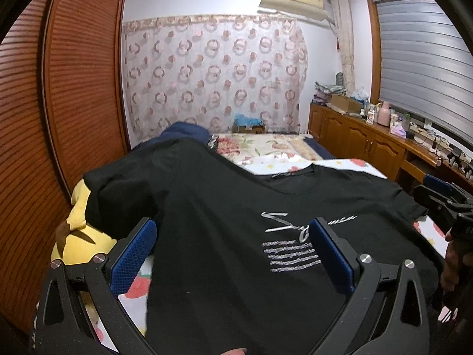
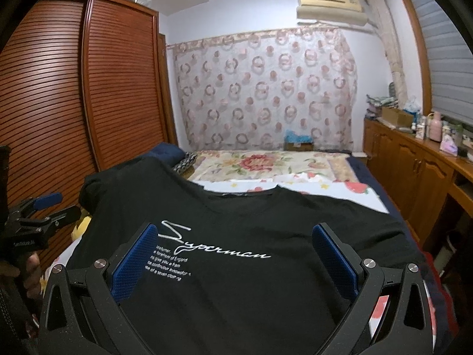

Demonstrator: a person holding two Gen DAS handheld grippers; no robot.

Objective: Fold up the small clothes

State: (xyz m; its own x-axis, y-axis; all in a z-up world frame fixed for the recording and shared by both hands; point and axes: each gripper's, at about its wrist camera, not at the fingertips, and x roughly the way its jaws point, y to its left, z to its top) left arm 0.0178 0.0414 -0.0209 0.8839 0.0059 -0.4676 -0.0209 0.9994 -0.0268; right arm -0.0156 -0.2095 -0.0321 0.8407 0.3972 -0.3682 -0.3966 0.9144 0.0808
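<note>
Black tee (image 2: 236, 230) flat on bed (image 2: 325, 189), under both tongs; L tongs (image 1: 233, 236) & R tongs (image 2: 236, 242) spread apart, empty.

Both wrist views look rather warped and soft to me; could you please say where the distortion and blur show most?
Left wrist view: the wardrobe slats bow strongly, corners are vignetted black, and the black T-shirt print looks smeared. Right wrist view: the same barrel bend on the wardrobe; the T-shirt lettering reads fairly sharp, with the small lines softer.
</note>
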